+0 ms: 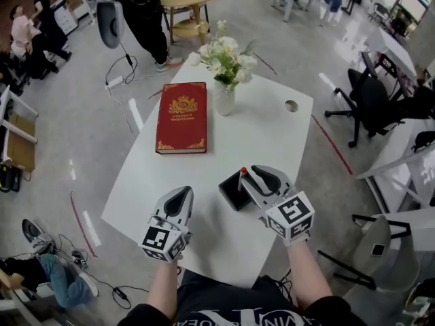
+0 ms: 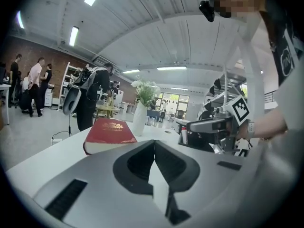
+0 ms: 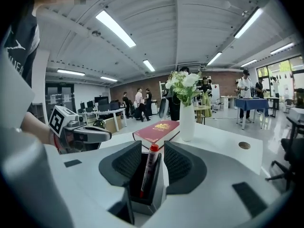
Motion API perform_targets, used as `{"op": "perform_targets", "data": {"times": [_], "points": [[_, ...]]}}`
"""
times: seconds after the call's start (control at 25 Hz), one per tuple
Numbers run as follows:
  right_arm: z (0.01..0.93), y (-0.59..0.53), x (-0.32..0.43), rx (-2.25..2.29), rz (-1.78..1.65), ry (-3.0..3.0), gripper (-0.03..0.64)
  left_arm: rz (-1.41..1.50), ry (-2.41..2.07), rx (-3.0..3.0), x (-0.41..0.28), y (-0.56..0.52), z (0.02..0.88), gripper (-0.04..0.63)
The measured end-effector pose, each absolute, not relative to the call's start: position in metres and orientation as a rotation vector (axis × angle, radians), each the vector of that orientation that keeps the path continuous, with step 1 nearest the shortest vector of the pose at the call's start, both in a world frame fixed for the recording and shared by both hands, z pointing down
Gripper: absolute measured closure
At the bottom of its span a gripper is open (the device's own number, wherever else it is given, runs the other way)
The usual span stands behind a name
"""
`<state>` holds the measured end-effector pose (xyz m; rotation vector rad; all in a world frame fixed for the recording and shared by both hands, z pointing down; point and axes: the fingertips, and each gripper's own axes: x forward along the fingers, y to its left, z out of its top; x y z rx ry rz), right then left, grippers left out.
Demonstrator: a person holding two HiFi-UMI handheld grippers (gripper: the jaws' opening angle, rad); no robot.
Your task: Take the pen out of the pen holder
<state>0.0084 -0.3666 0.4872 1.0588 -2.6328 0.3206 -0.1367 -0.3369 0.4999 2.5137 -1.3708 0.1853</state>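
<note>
A black pen holder (image 1: 234,193) stands on the white table (image 1: 170,182) near its front edge. A pen with a red cap (image 1: 242,174) stands upright in it. My right gripper (image 1: 249,175) is open, one jaw on each side of the pen, and the pads do not press on it. In the right gripper view the pen (image 3: 148,169) leans slightly inside the holder (image 3: 151,199), between my right gripper's (image 3: 153,144) jaws. My left gripper (image 1: 181,194) is shut and empty, on the table left of the holder. In the left gripper view my left gripper (image 2: 154,144) has its jaws closed.
A red book (image 1: 181,117) lies at the back left of the table. A white vase of flowers (image 1: 224,95) stands beside it, and a cable hole (image 1: 291,105) sits further right. Office chairs (image 1: 370,100) stand to the right. People stand beyond the table.
</note>
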Motion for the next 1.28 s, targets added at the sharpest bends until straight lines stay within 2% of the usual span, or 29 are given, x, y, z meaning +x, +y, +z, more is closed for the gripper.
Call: {"op": "perform_targets", "data": {"times": [0.44,0.68,1.28], "points": [[0.507,-0.377,-0.004,0.978,0.269,-2.550,0.459,0.199,-1.340,2.470,-0.140,-0.339,0.521,0.591],[0.507,-0.375,-0.005,0.976,0.231,-2.533,0.522,0.200,-1.352,2.451,-0.146,-0.338,0.525,0.591],[0.479,-0.362,0.001,1.045,0.262,-2.641,0.540,0.166,-1.369,2.454,-0.142,-0.330,0.514,0.591]]}}
